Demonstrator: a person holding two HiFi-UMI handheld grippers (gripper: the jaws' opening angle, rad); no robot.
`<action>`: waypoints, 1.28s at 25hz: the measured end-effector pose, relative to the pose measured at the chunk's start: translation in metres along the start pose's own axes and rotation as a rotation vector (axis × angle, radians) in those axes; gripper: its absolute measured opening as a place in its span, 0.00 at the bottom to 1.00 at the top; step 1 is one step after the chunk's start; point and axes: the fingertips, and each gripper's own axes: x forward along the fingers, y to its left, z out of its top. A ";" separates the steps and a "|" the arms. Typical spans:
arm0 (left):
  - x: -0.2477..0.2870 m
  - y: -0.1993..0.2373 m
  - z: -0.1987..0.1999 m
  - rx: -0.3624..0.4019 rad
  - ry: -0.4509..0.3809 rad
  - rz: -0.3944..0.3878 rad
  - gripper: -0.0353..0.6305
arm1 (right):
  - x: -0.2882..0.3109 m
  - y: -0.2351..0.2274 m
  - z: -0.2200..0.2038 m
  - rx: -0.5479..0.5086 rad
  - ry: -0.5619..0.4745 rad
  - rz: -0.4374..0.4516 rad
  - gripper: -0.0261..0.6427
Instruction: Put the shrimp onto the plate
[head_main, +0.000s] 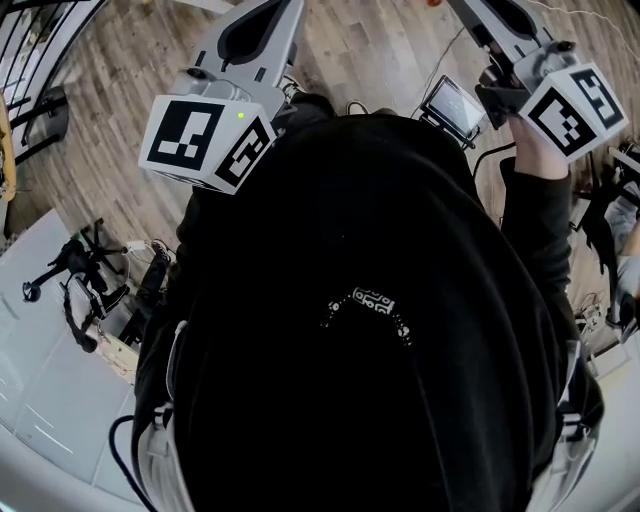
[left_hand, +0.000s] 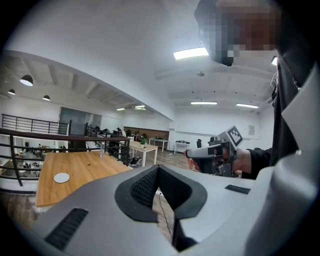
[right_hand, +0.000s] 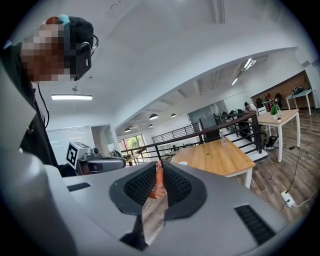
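We've got shrimp (right_hand: 158, 185) pinched mid-body in right gripper (right_hand: 159, 165), well away from wooden table (left_hand: 85, 167). Left gripper (left_hand: 157, 169) pressed together, empty, also away from table. Plate (left_hand: 61, 177) sits on table. Shrimp likely light, soft, slippery: we reckon gentle mid-body pinch, no crushing.

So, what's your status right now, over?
Right gripper shut on shrimp. Left gripper shut, empty. Plate on wooden table, some way off. Nothing seen blocking.
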 end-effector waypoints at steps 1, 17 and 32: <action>0.003 0.004 0.001 0.000 -0.001 -0.004 0.06 | 0.004 -0.002 0.001 0.001 0.000 -0.003 0.12; -0.017 0.146 0.014 -0.036 -0.024 0.028 0.06 | 0.159 0.020 0.032 -0.054 0.049 0.055 0.12; -0.075 0.319 0.018 -0.065 -0.090 0.018 0.06 | 0.342 0.088 0.053 -0.105 0.079 0.093 0.12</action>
